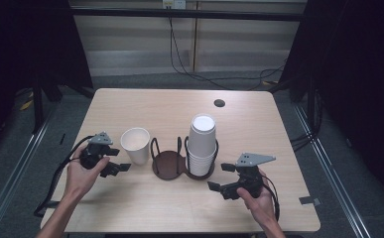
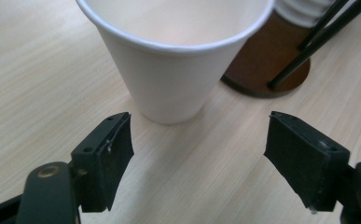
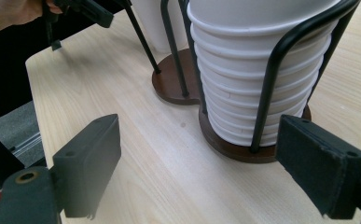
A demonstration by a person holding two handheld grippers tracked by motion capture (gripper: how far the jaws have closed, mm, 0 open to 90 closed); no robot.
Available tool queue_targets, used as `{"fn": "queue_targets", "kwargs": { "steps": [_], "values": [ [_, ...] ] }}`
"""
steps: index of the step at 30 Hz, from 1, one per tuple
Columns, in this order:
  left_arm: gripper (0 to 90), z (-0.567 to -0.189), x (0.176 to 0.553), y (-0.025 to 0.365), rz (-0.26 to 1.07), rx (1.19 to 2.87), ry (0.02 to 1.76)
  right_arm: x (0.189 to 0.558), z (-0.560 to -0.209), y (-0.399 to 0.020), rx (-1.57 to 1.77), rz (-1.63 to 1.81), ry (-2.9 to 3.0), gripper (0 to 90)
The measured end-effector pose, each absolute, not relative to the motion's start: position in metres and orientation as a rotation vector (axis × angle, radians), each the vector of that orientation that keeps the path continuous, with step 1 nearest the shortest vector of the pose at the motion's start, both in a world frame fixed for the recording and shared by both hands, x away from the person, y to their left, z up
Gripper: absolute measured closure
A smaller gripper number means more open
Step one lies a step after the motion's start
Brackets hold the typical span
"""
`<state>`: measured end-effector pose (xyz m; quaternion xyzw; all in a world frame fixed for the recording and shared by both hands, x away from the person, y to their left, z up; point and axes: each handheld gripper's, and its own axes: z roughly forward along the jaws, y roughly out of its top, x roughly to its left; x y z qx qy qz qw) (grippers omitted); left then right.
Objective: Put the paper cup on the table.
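- A pale wooden bench (image 1: 145,106) carries everything; a small dark round hole (image 1: 219,103) sits near its far right.
- A single white paper cup (image 1: 135,145) stands upright and open-mouthed, left of centre, just left of the holder and apart from it.
- A dark double cup holder (image 1: 169,166) with round brown bases and black wire hoops stands at the bench's centre. Its left bay is bare.
- The holder's right bay holds a stack of white cups (image 1: 202,144), nested upside down and rising above the hoops.
- The left claw (image 1: 121,168), held in the person's left hand (image 1: 83,174), lies low just left of the single cup and points right toward it.
- In the left gripper view its jaws stand wide apart with nothing between them; the cup (image 2: 178,56) is just beyond the tips, not touched, with the holder's brown base (image 2: 271,70) behind it to the right.
- The right claw (image 1: 220,177), held in the person's right hand (image 1: 259,198), sits near the bench's near right and points left toward the stack.
- In the right gripper view its jaws are spread wide and grip nothing; the stack (image 3: 257,74) inside the wire hoops is just ahead, between the line of the tips, untouched.
- That view also shows the left hand (image 3: 15,14) and its claw at the far left.
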<state>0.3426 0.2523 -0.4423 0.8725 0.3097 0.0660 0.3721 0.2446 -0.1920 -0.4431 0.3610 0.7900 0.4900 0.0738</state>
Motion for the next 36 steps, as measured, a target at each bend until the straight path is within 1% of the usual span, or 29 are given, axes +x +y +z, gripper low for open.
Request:
{"fn": "queue_targets", "kwargs": {
  "steps": [5, 9, 11, 13, 15, 16, 18, 21, 22, 25, 31, 32, 36],
  "values": [
    [22.5, -0.438, 0.330, 0.258, 0.209, 2.151, 0.777, 0.245, -0.444, -0.191, 1.085, 1.471, 2.374, 14.7],
    [21.7, -0.436, 0.320, 0.256, 0.228, 2.137, 0.747, 0.246, -0.443, -0.192, 1.090, 1.471, 2.363, 14.7],
    [21.7, -0.436, 0.310, 0.255, 0.246, 2.096, 0.746, 0.245, -0.443, -0.192, 1.087, 1.474, 2.356, 14.7],
    [21.7, -0.435, 0.307, 0.255, 0.236, 2.083, 0.760, 0.244, -0.442, -0.193, 1.093, 1.475, 2.347, 14.7],
    [21.8, -0.434, 0.300, 0.256, 0.258, 2.039, 0.775, 0.244, -0.442, -0.193, 1.093, 1.476, 2.348, 14.7],
    [21.7, -0.433, 0.297, 0.256, 0.228, 2.000, 0.791, 0.244, -0.442, -0.193, 1.090, 1.474, 2.350, 14.7],
    [21.8, -0.432, 0.291, 0.256, 0.246, 1.987, 0.781, 0.244, -0.442, -0.193, 1.092, 1.475, 2.349, 14.7],
    [21.7, -0.432, 0.285, 0.255, 0.236, 1.979, 0.769, 0.244, -0.442, -0.193, 1.084, 1.473, 2.352, 14.7],
    [21.7, -0.433, 0.280, 0.254, 0.272, 1.994, 0.765, 0.243, -0.442, -0.192, 1.086, 1.474, 2.351, 14.7],
    [20.8, -0.436, 0.267, 0.250, 0.290, 2.008, 0.769, 0.243, -0.442, -0.193, 1.087, 1.476, 2.351, 14.7],
    [20.5, -0.440, 0.255, 0.240, 0.277, 1.969, 0.756, 0.243, -0.443, -0.190, 1.082, 1.477, 2.357, 14.7],
    [20.5, -0.443, 0.253, 0.235, 0.234, 1.939, 0.758, 0.243, -0.443, -0.190, 1.079, 1.474, 2.359, 14.7],
    [19.0, -0.452, 0.250, 0.220, 0.201, 1.950, 0.753, 0.244, -0.445, -0.190, 1.087, 1.476, 2.356, 14.8]
  ]
}}
